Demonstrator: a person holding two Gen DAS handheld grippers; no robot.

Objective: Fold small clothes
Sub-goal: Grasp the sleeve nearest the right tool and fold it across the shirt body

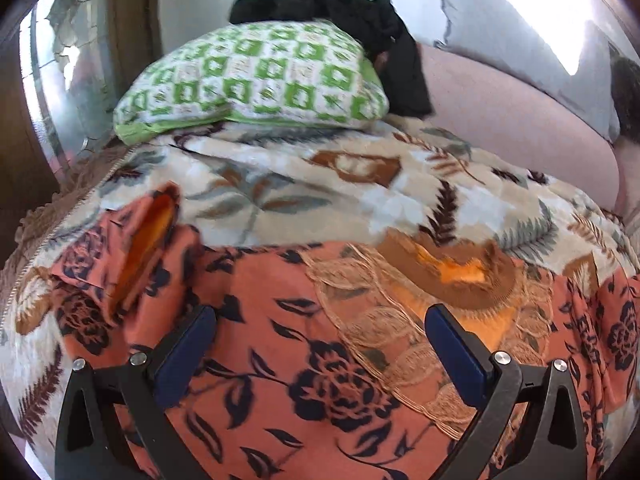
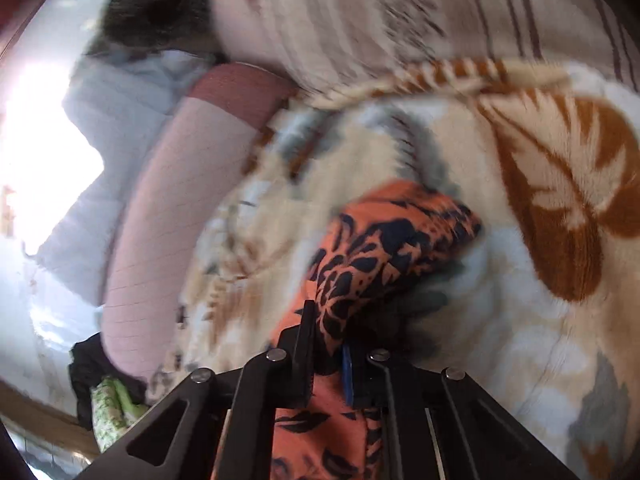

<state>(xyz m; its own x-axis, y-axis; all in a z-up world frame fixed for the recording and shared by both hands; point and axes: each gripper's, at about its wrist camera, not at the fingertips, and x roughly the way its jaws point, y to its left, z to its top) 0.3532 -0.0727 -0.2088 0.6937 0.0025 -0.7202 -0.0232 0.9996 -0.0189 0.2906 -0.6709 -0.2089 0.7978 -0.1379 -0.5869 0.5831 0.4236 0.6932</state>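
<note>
An orange garment [image 1: 280, 360] with dark rose print and a lace neck panel lies spread on a leaf-patterned blanket [image 1: 300, 192]. My left gripper [image 1: 320, 340] hovers just above its middle, jaws wide open and empty. In the right wrist view my right gripper [image 2: 328, 344] is shut on a bunched edge of the same orange garment [image 2: 384, 248], which sticks up between the fingers above the blanket [image 2: 520, 280]. That view is blurred.
A green-and-white pillow [image 1: 256, 76] with a black cloth [image 1: 360, 28] on it lies at the bed's far end. A pink bolster [image 1: 500, 108] and grey pillow [image 1: 520, 28] lie to the right. A striped sheet [image 2: 380, 12] lies beyond the blanket.
</note>
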